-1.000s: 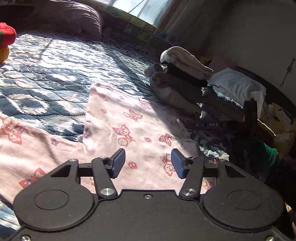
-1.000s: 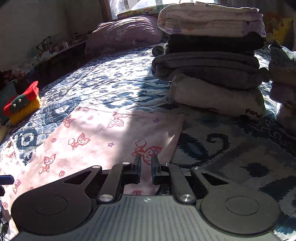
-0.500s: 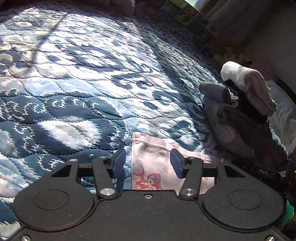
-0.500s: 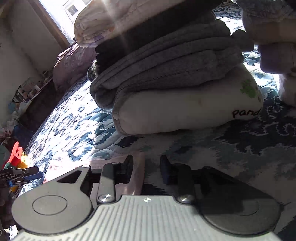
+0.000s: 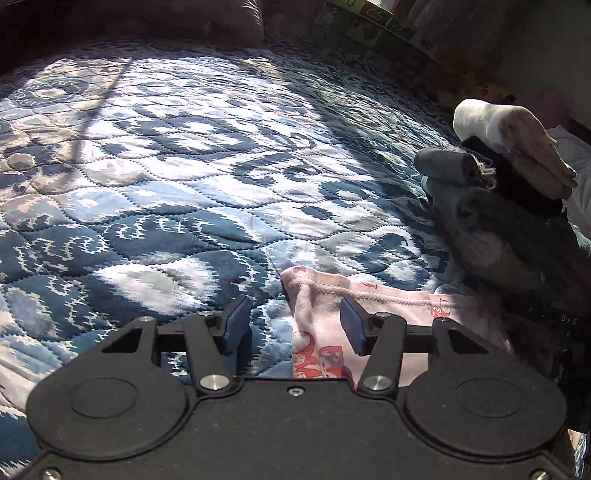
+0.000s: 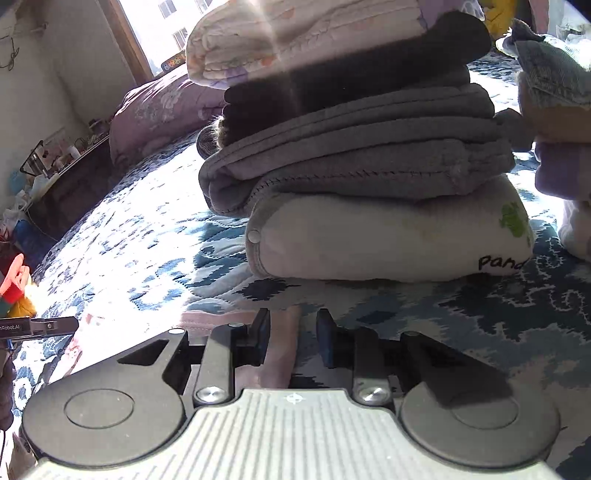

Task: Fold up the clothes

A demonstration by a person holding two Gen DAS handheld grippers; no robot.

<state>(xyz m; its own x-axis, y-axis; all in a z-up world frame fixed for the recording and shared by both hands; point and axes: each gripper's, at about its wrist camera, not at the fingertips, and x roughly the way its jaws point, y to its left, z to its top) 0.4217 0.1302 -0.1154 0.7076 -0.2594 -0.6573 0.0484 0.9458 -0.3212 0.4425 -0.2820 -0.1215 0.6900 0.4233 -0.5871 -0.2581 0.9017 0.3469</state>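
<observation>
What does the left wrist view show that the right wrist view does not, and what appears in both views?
Only the left wrist view shows the pink garment's stitched hem corner and red print between the left gripper's open jaws. Only the right wrist view shows the "pand" lettering, a window and a red toy. Both show the blue quilt, the stack of folded clothes and the garment; the right gripper is open too.

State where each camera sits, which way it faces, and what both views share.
Left wrist: on the left claw, low over the quilt, facing the pink garment; open fingers show.
Right wrist: on the right claw, facing the folded stack; open fingers and the other claw's tip show.
Shared: garment, stack, quilt.
</observation>
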